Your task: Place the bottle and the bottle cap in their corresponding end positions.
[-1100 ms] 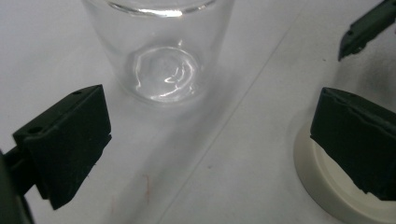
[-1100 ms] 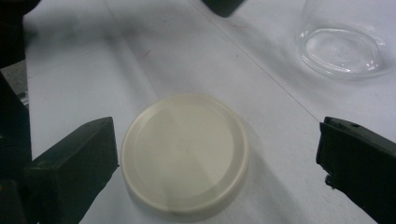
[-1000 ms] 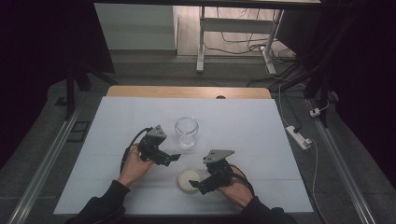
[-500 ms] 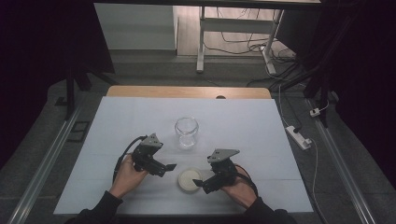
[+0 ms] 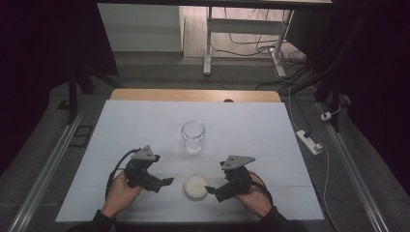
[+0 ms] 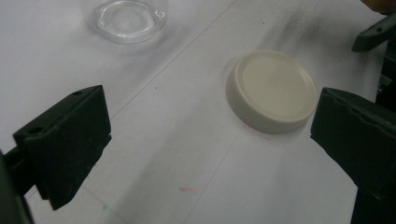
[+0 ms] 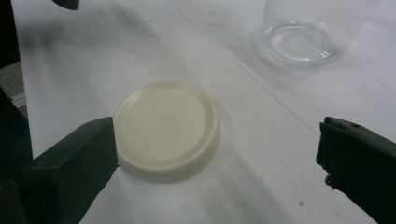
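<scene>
Lying flat on the white table [image 5: 145,130], near the front edge, is a round cream lid [image 5: 196,186]. It sits between the two grippers.

The left gripper [image 5: 167,182] is held in the person's left hand [image 5: 120,193]. It points toward the lid from the left side. Its two black jaws are spread wide apart, and nothing is between them but bare table. In the left gripper view the lid [image 6: 271,91] lies just beside the jaw on the right of that view (I cannot tell if they touch).

The right gripper [image 5: 211,189] is held in the person's right hand [image 5: 254,197]. It points at the lid from the right side. Its jaws are spread wide too. In the right gripper view the lid [image 7: 166,129] lies right up against the jaw on the left of that view, and the other jaw is well apart from it.

A clear glass jar [image 5: 193,137] stands upright farther back on the table, near the middle. It has no lid on it. Its round bottom shows in the left gripper view [image 6: 127,21] and in the right gripper view [image 7: 306,39], well apart from the lid.
</scene>
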Demonstrator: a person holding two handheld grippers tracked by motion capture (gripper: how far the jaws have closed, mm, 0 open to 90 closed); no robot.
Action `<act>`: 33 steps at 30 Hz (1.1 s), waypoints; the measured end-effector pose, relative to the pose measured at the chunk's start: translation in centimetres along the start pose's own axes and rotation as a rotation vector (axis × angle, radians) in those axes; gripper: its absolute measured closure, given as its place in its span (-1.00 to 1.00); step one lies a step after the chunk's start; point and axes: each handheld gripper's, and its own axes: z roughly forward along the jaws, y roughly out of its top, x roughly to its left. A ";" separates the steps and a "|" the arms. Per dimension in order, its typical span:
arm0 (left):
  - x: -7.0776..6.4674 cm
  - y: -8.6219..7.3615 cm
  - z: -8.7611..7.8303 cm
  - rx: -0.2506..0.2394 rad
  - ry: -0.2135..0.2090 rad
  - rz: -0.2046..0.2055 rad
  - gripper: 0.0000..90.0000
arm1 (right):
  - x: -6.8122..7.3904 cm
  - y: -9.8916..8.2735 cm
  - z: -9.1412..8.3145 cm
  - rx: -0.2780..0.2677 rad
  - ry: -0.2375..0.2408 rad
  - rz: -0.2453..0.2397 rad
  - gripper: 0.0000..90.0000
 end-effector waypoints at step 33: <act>-0.3 -7.8 -7.5 -0.046 0.169 -0.144 -1.00 | -2.2 -5.3 -7.2 -0.019 -0.200 0.151 -1.00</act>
